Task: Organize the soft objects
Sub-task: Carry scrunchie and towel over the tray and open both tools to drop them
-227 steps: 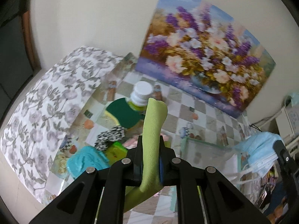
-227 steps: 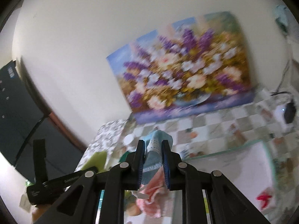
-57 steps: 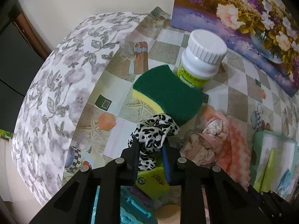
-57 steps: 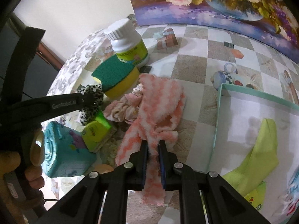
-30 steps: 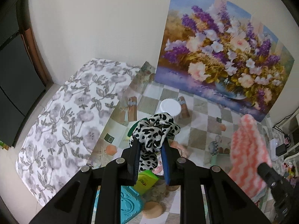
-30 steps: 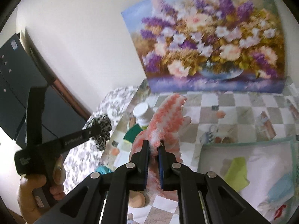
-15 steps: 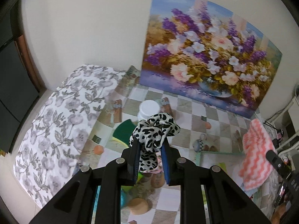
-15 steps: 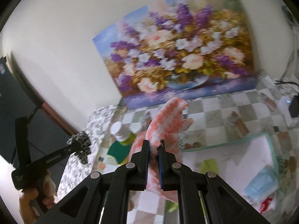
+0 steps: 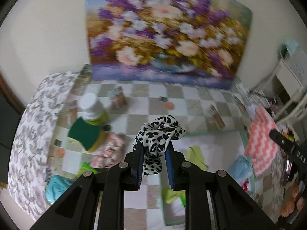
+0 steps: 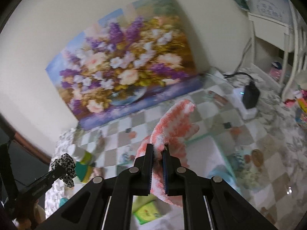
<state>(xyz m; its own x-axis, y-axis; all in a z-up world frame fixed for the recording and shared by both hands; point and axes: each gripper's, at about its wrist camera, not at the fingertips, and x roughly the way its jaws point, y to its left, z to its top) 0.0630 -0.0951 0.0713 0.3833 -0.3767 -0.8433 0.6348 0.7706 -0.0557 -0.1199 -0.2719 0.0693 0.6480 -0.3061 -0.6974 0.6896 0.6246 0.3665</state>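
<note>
My left gripper (image 9: 154,149) is shut on a black-and-white leopard scrunchie (image 9: 159,134) and holds it in the air above the near left part of the white tray (image 9: 211,140). It also shows at the left of the right wrist view (image 10: 64,165). My right gripper (image 10: 157,150) is shut on a pink-and-white fuzzy cloth (image 10: 172,122), held above the tray (image 10: 203,143); the cloth also shows in the left wrist view (image 9: 262,134) over the tray's right edge. A yellow-green cloth (image 9: 195,153) and a light blue mask (image 9: 241,167) lie in the tray.
Left of the tray lie a green-and-yellow sponge (image 9: 85,134), a white-capped bottle (image 9: 91,105), a pink scrunchie (image 9: 109,149) and a teal item (image 9: 57,189). A flower painting (image 9: 165,36) leans on the wall. A black charger (image 10: 250,94) sits far right.
Both grippers have swung to the right with their loads. The scrunchie now hangs over the tray's left part, and the pink cloth is over the tray's right side.
</note>
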